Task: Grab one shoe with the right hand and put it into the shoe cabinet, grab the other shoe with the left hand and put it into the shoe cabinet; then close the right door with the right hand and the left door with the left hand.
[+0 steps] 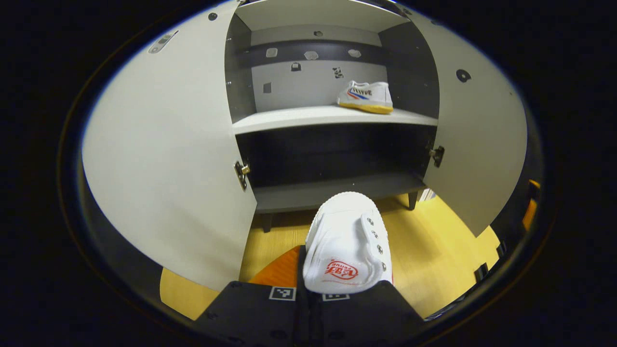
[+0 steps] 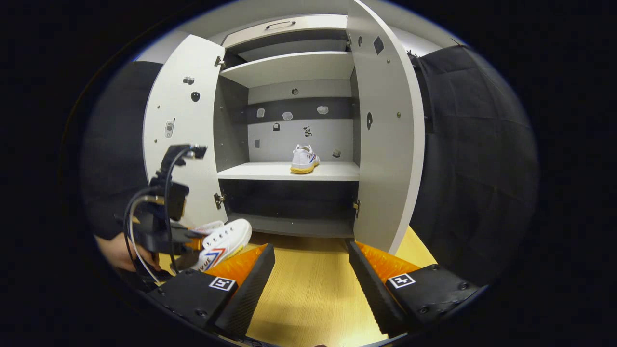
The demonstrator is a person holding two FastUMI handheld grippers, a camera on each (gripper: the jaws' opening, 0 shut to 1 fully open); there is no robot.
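Left gripper view: left gripper [image 1: 348,289] clenched on a white shoe [image 1: 348,243], heel end between its fingers, toe pointing toward the shoe cabinet [image 1: 337,154]. Shoe is off the wooden floor [image 1: 434,250], in front of the cabinet's lower compartment and just short of its bottom board. Both cabinet doors stand wide: left door [image 1: 168,159] swung out on one side of the opening, right door [image 1: 477,140] on the other.

Second shoe [image 1: 366,96] sits on the cabinet's middle shelf [image 1: 308,118], toward the right side of the shelf, near the back panel, upright on its yellow sole.

Right gripper view: right gripper [image 2: 311,284] released, jaws spread wide apart with nothing between them, above the floor in front of the cabinet's open bottom. Left gripper seen farther off, in front of the cabinet's left door, carrying the white shoe with its toe toward the cabinet; a hand [image 2: 120,250] holds it. Second shoe on the middle shelf, roughly centred in the cabinet opening from this angle.
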